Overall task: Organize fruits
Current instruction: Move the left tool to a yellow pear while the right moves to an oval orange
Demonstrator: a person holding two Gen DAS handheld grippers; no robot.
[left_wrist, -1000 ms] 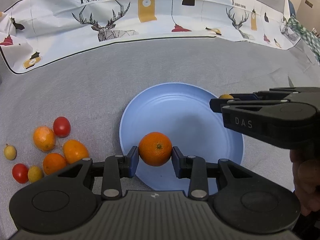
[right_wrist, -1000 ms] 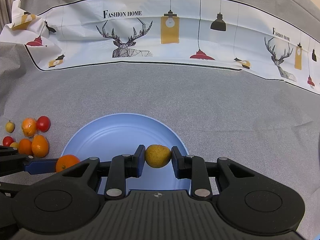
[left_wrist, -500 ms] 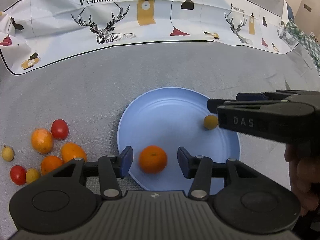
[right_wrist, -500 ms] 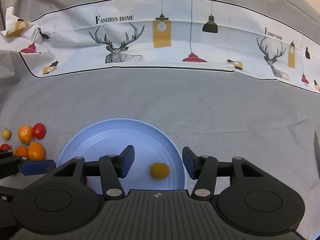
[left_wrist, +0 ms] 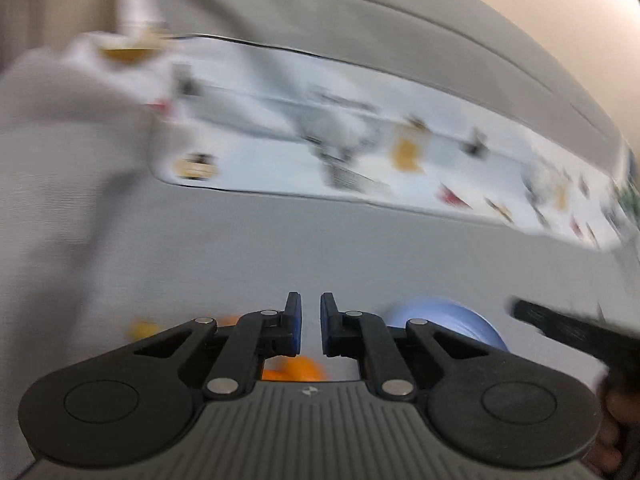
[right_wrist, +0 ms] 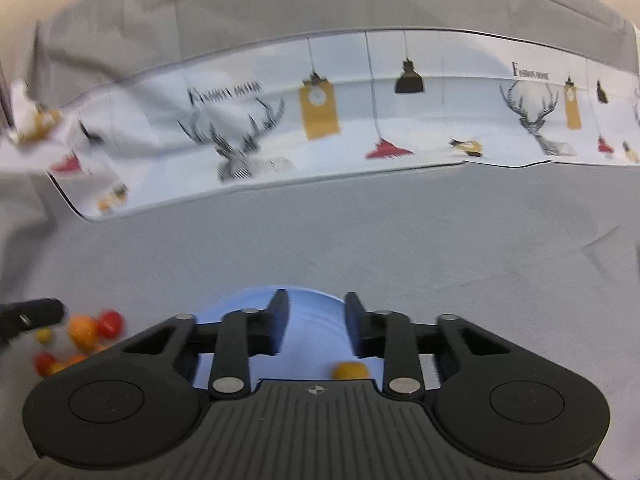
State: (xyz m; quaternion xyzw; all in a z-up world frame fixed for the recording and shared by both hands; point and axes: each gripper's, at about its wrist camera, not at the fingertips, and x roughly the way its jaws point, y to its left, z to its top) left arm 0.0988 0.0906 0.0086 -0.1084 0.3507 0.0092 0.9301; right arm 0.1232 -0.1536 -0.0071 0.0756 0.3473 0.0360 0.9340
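Both tongs had just been closing w/ nothing between them: left gripper (left_wrist: 310,322) was pinched nearly shut and empty, right gripper (right_wrist: 312,328) kept only a narrow gap, also empty. Left one sat over grey cloth beside the loose fruit pile (right_wrist: 82,334), prob. lining up the next pick. Small yellow fruit (right_wrist: 351,370) lay on the blue plate (right_wrist: 308,312), so the right seemed done w/ it. Orange fruit (left_wrist: 298,369) showed below the left fingers, too blurred to place. Printed cloth (right_wrist: 320,120) read "FASHION HOME".
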